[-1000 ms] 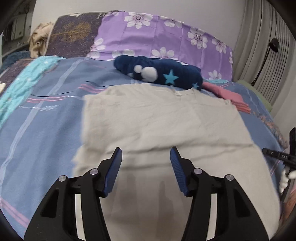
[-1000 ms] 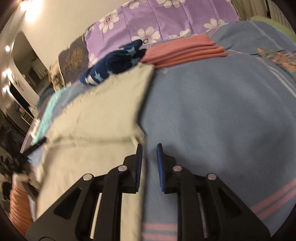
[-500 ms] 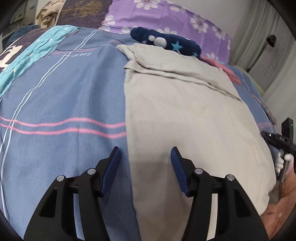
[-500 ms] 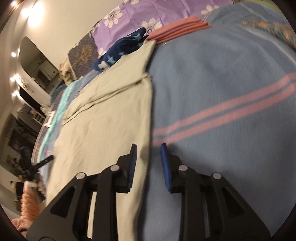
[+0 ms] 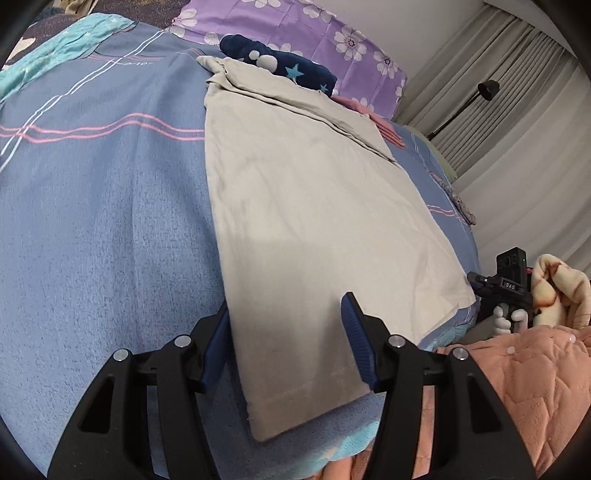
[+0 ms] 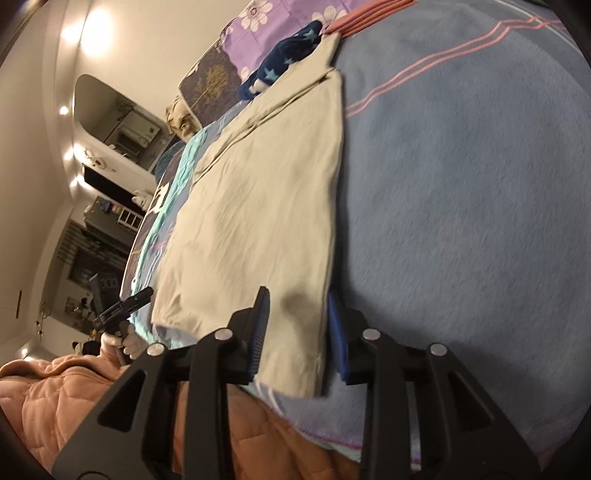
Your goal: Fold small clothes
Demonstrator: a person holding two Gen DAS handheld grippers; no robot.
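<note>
A beige garment (image 5: 306, 192) lies flat on the blue striped bedspread (image 5: 103, 206), with its far end folded over itself. My left gripper (image 5: 286, 301) hovers open over the garment's near left corner, its left fingertip at the cloth's side edge. My right gripper (image 6: 297, 293) is over the near right corner of the garment (image 6: 258, 206). Its jaws are opening and the cloth's edge strip lies between them, not pinched. Each gripper shows in the other view, the right one (image 5: 484, 280) and the left one (image 6: 125, 306), both held by white-gloved hands.
A dark blue star-patterned bundle (image 5: 280, 66) and a pink folded stack (image 5: 380, 122) lie beyond the garment, before purple floral pillows (image 5: 314, 33). A pink quilted sleeve (image 5: 524, 376) fills the near right. The bed's near edge runs just under the hem.
Both grippers have drawn back along the garment's side edges from its folded far part to the near hem. The right jaws have widened; the left jaws stay equally apart.
</note>
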